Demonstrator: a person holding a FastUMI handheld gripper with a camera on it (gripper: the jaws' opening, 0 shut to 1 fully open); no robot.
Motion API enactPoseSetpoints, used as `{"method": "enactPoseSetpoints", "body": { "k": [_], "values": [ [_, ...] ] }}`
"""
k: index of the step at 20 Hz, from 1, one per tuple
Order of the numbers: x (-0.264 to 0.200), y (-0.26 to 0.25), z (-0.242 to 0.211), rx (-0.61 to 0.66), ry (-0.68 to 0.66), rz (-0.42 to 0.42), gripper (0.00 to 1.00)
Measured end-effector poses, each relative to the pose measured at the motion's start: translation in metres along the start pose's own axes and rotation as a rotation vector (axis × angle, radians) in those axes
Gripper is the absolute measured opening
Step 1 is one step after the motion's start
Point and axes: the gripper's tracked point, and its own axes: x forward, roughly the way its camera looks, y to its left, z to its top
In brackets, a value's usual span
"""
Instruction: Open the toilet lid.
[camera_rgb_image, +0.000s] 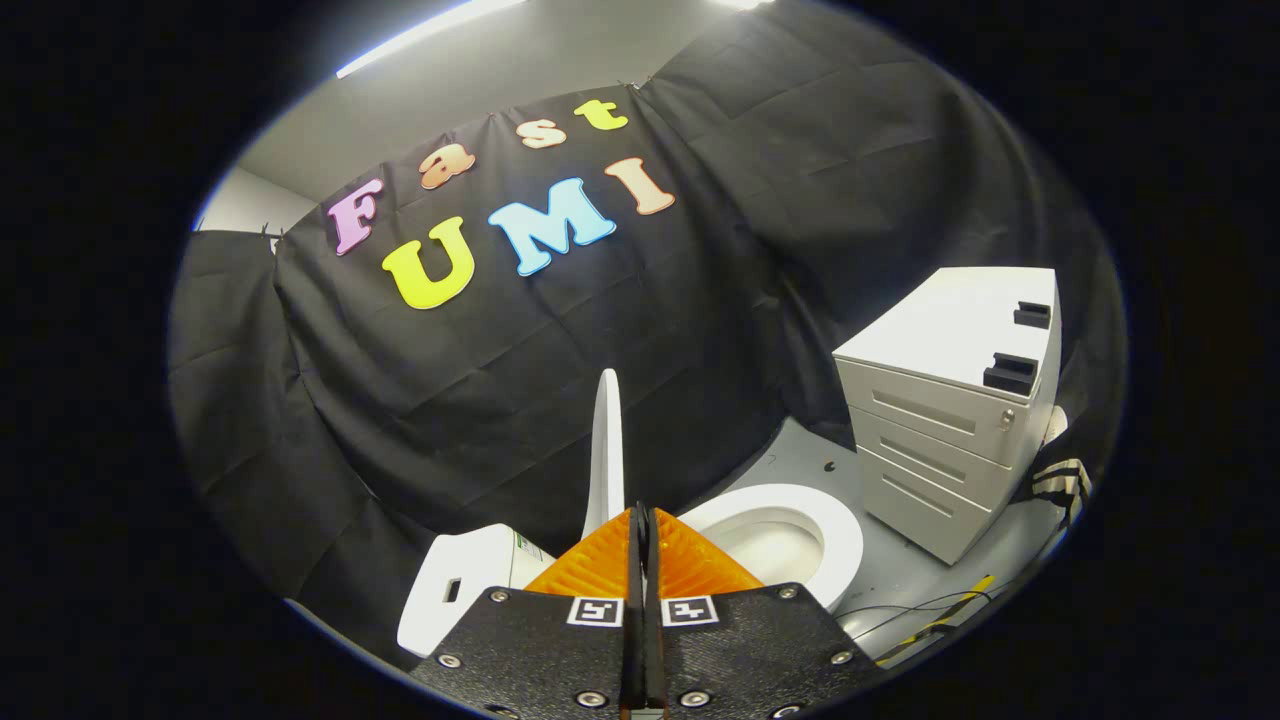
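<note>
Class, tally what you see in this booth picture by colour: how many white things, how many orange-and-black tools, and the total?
White: 2 - the toilet with its lid upright, and the drawer cabinet
Orange and black: 1 - the claw, fingers closed together, beside the lid
Total: 3

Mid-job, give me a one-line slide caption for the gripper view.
Gripper fingers closed just short of the upright toilet lid; seat and bowl exposed, white drawer cabinet beyond.
</note>
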Motion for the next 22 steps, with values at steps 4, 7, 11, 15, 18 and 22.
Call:
{"method": "enactPoseSetpoints", "body": {
  "k": [4, 7, 11, 15, 18, 22],
  "values": [
    [-0.004, 0.017, 0.001, -0.039, -0.01, 0.013, 0.0],
    [-0.008, 0.034, 0.003, -0.094, -0.026, 0.025, 0.0],
    [-0.014, 0.058, 0.002, -0.129, -0.034, 0.057, 0.0],
    [-0.016, 0.079, 0.002, -0.155, -0.036, 0.08, 0.0],
    [-0.02, 0.101, -0.003, -0.179, -0.042, 0.11, 0.0],
    [-0.025, 0.127, -0.011, -0.222, -0.044, 0.149, 0.0]
  ]
}}
